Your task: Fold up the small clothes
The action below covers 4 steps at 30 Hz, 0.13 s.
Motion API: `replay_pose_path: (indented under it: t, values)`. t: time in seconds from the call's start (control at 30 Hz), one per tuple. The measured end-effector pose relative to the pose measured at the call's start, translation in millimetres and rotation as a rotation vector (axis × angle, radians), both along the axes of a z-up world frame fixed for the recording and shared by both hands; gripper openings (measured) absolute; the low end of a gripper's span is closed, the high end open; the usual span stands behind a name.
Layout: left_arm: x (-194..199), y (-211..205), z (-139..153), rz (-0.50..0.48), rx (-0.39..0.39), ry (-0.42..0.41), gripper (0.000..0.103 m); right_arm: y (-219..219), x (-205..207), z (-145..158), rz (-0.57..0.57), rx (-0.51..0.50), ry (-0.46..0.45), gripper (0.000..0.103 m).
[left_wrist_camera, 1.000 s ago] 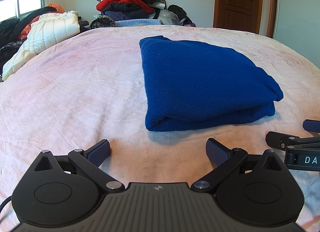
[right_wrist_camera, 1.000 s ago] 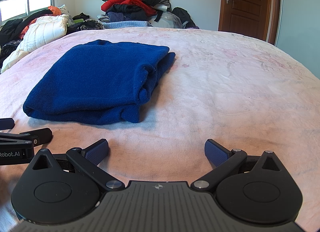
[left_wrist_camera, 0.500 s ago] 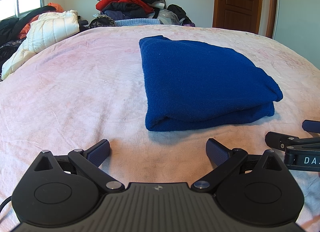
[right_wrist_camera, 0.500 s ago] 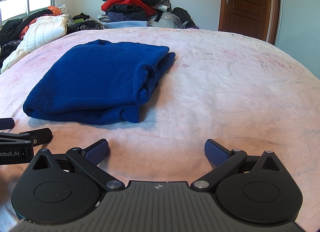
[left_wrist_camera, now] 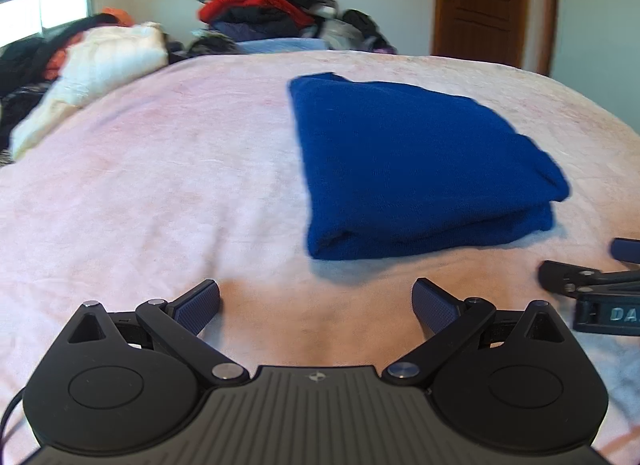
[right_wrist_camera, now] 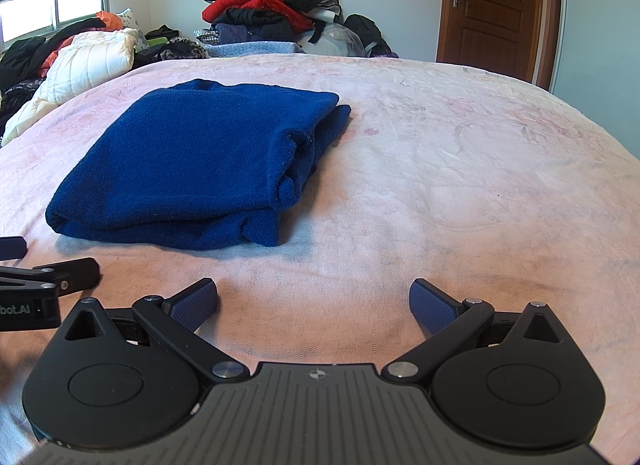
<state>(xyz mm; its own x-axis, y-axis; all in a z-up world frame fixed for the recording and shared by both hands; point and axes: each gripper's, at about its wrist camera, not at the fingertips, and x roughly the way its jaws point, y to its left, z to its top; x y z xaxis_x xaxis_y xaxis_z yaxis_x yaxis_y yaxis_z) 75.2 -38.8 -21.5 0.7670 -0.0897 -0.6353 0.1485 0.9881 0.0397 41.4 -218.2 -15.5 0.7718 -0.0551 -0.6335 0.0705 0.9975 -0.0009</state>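
Left gripper (left_wrist_camera: 316, 297) wide apart, empty, low over the bed (left_wrist_camera: 160, 193). Right gripper (right_wrist_camera: 313, 299) same, empty. Folded blue cloth (left_wrist_camera: 416, 169) lies ahead between them, forward-right of left, forward-left of right, long axis running away. Left view blurred; left looks slightly nearer.
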Motion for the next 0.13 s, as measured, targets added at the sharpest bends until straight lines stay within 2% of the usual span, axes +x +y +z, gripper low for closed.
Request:
replay_pose_path:
  t: [0.13]
  values:
    - [-3.1, 11.9, 2.8, 0.01, -0.043, 0.033, 0.103, -0.4, -0.1, 0.1, 0.0, 0.0, 0.0, 0.102]
